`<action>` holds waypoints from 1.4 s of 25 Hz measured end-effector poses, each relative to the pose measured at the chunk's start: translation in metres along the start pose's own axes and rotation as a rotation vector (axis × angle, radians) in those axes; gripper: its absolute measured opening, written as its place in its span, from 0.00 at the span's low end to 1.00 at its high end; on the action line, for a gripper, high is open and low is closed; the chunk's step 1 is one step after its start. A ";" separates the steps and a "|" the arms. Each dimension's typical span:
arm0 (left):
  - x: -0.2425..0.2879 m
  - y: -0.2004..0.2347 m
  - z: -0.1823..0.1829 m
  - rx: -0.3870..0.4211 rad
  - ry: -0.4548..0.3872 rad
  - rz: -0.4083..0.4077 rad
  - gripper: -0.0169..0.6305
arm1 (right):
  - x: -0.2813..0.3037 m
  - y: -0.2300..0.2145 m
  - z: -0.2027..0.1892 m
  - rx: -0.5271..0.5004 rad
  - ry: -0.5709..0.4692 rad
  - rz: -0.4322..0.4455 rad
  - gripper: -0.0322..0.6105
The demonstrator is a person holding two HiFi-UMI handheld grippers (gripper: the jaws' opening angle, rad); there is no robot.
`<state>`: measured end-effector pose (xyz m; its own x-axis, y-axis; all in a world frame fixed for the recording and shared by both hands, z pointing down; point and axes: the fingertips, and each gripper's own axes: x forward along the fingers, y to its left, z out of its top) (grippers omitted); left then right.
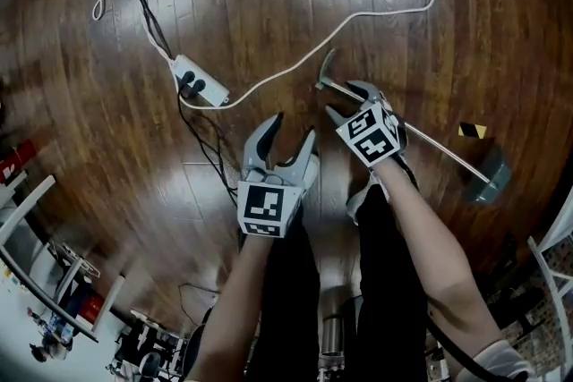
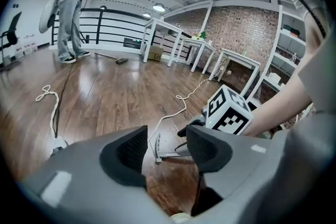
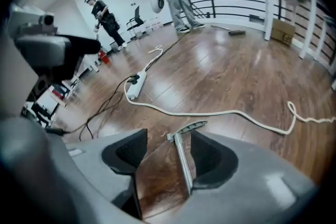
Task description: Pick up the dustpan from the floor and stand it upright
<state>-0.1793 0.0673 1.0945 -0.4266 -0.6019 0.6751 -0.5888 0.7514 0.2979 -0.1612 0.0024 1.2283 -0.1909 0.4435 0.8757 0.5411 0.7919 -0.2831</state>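
Note:
The long-handled dustpan lies flat on the wood floor: its grey pan [image 1: 490, 175] is at the right, and its thin metal rod [image 1: 430, 148] runs up-left to a curved grip [image 1: 326, 69]. My right gripper [image 1: 345, 100] is low over the grip end and open. In the right gripper view the rod [image 3: 181, 161] passes between the jaws close to the right finger [image 3: 210, 157], and the pads do not press on it. My left gripper [image 1: 294, 126] hangs just left of it, open with nothing between its jaws [image 2: 167, 139]. The grip end [image 2: 158, 148] shows beyond them.
A white power strip [image 1: 199, 85] with black plugs lies up-left, and a white cable [image 1: 358, 36] curves from it past the dustpan grip. Black cords [image 1: 208, 148] trail toward my legs. A yellow-black marker [image 1: 473, 131] lies right. People [image 2: 71, 2] and white tables [image 2: 173, 39] stand far off.

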 end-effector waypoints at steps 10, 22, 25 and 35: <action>0.026 0.050 -0.017 -0.026 -0.022 0.029 0.41 | 0.137 -0.021 -0.033 0.062 0.190 -0.060 0.42; -0.024 -0.016 0.073 0.024 -0.062 -0.024 0.40 | -0.042 -0.018 0.037 0.077 -0.025 -0.010 0.35; -0.056 -0.062 0.125 0.028 -0.086 -0.077 0.40 | -0.155 -0.018 0.073 0.090 -0.151 -0.027 0.35; -0.150 -0.273 0.284 0.224 -0.165 -0.418 0.40 | -0.533 -0.029 0.080 0.243 -0.457 -0.274 0.34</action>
<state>-0.1497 -0.1243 0.7198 -0.2151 -0.8874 0.4077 -0.8576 0.3714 0.3558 -0.1407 -0.2234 0.7383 -0.6605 0.3021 0.6873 0.2288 0.9529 -0.1989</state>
